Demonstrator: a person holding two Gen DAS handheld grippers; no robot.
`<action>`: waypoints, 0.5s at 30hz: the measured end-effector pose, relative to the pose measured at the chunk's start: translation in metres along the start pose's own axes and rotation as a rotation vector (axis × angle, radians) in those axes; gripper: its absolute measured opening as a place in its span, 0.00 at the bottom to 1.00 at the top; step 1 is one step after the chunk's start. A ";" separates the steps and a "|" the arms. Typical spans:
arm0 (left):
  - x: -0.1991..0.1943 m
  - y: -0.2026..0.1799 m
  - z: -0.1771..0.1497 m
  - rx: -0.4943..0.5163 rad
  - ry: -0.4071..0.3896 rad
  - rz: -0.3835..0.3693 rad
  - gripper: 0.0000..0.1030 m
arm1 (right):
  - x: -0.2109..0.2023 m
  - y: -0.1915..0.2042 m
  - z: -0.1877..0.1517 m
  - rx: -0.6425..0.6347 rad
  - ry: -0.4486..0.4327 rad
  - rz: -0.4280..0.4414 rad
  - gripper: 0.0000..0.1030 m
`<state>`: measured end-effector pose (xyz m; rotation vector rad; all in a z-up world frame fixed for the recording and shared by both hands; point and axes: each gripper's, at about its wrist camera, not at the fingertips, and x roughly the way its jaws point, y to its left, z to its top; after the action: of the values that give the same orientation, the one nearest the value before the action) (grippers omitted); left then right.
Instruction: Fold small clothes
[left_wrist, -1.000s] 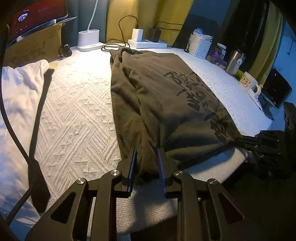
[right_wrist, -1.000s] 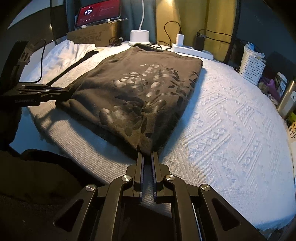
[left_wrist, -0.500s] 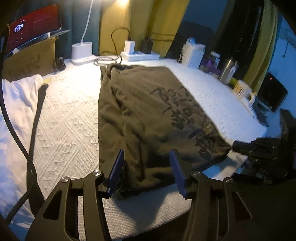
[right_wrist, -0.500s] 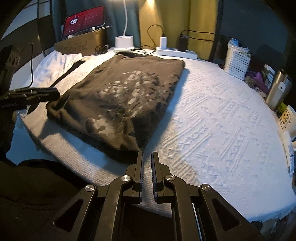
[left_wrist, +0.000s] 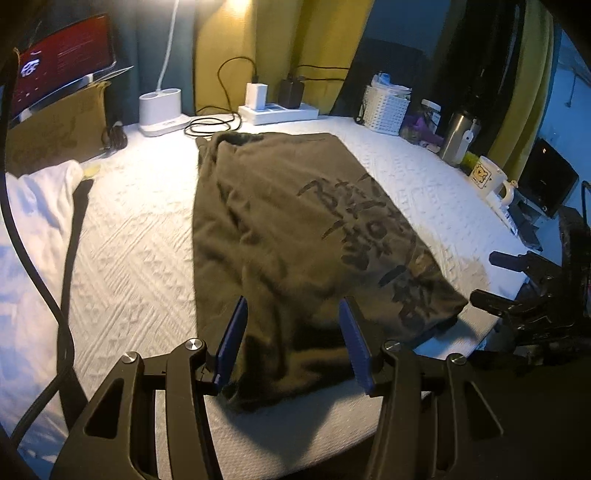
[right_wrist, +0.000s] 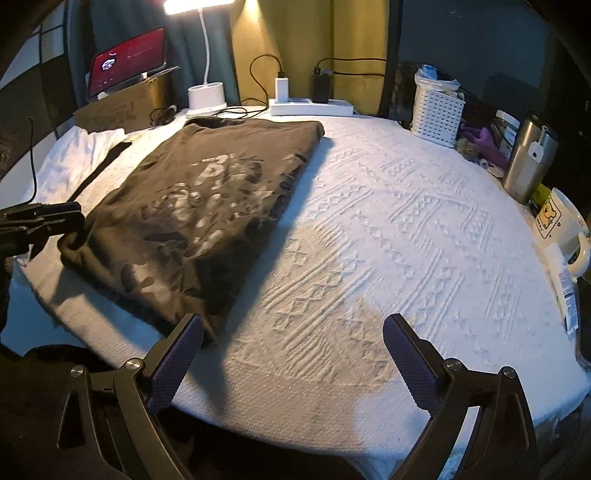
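Left wrist view: the left gripper (left_wrist: 291, 341) stands wide, its two blue pads holding nothing, poised over the near hem of one dark olive folded shirt (left_wrist: 295, 236). The shirt lies lengthwise on the white textured cloth (left_wrist: 140, 236), running from 6 o'clock toward 12 o'clock. At 9 o'clock sits one white garment (left_wrist: 37, 206). Along the far edge, from 11 to 2 o'clock, stand one lamp base (left_wrist: 160, 110), one power strip (left_wrist: 279, 110) with two chargers plugged in, one white basket (left_wrist: 386, 110), one steel tumbler (left_wrist: 458, 138) and one mug (left_wrist: 487, 179). At 3 o'clock the right gripper (left_wrist: 495, 280) shows, parted.

Right wrist view: the right gripper (right_wrist: 295, 354) is spread wide and empty over bare cloth (right_wrist: 388, 229); its left finger sits just beside the near corner of the shirt (right_wrist: 199, 206), which fills the 10 o'clock area. The left gripper (right_wrist: 70, 221) appears at 9 o'clock by the shirt's other near corner. One tablet (right_wrist: 127, 62) glows red at 11 o'clock.
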<state>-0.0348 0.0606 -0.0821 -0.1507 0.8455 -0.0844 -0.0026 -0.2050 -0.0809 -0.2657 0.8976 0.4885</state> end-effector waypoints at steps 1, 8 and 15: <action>0.002 -0.002 0.003 0.006 0.003 -0.003 0.50 | 0.002 -0.002 0.001 0.004 0.003 0.000 0.95; 0.020 -0.008 0.011 0.035 0.036 0.012 0.50 | 0.012 -0.009 0.015 0.030 -0.017 0.015 0.95; 0.043 -0.001 0.015 0.031 0.078 0.066 0.50 | 0.037 0.005 0.045 0.001 -0.055 0.043 0.95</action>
<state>0.0044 0.0557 -0.1041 -0.0905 0.9259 -0.0418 0.0443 -0.1711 -0.0835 -0.2320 0.8513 0.5326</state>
